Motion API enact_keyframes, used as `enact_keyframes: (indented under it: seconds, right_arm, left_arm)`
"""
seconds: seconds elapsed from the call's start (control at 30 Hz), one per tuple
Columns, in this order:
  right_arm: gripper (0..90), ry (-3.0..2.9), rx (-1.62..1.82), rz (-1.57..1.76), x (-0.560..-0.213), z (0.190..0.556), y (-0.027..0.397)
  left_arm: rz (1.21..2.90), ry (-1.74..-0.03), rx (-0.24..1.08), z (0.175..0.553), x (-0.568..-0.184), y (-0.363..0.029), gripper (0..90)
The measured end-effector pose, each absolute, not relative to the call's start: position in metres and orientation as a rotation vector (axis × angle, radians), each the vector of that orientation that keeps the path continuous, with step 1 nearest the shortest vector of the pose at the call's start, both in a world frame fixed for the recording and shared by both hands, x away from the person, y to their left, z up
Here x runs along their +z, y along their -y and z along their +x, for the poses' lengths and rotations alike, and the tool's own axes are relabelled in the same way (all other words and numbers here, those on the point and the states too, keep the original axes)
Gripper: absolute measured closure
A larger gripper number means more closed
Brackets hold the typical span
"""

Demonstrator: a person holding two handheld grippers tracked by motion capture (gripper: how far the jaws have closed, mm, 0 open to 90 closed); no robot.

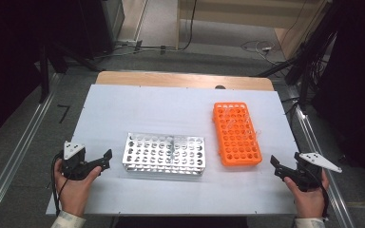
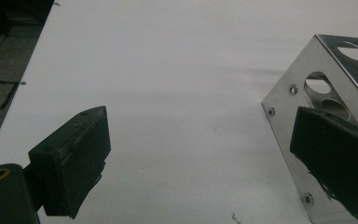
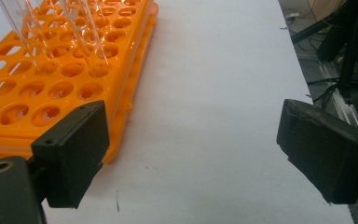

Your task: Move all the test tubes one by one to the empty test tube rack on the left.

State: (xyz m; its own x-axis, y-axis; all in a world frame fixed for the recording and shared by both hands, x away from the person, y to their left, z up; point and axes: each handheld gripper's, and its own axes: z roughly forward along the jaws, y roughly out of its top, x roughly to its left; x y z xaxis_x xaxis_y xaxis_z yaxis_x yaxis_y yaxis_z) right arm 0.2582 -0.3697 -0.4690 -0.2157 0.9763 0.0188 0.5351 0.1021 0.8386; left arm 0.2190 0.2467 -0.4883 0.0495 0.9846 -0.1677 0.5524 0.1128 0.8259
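Observation:
A silver metal tube rack (image 1: 164, 153) lies in the middle of the white board (image 1: 171, 107), its holes empty as far as I can see. To its right stands an orange tube rack (image 1: 236, 134) holding a few clear glass tubes (image 3: 91, 42). My left gripper (image 1: 105, 160) rests near the board's front left, open, pointing at the metal rack's (image 2: 326, 84) left end. Nothing lies between its jaws (image 2: 200, 158). My right gripper (image 1: 274, 167) sits at the front right, open and empty, just right of the orange rack's (image 3: 51, 79) near corner. Bare board shows between its jaws (image 3: 191, 154).
The white board covers a wooden table (image 1: 185, 78). Metal rails (image 1: 14, 156) run along both sides on the floor. Cables and dark stands (image 1: 309, 57) crowd the far right. Bare board stretches behind and in front of both racks.

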Motion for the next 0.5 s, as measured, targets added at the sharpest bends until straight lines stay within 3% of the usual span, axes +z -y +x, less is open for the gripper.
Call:
enact_keyframes:
  seconds: [0.5]
  right_arm:
    - [10.4,-1.83,1.041,1.467,-0.4675,0.2582,0.365]
  left_arm:
    - [1.54,-1.598,0.696,0.2187,-0.4879,-0.2463,5.0]
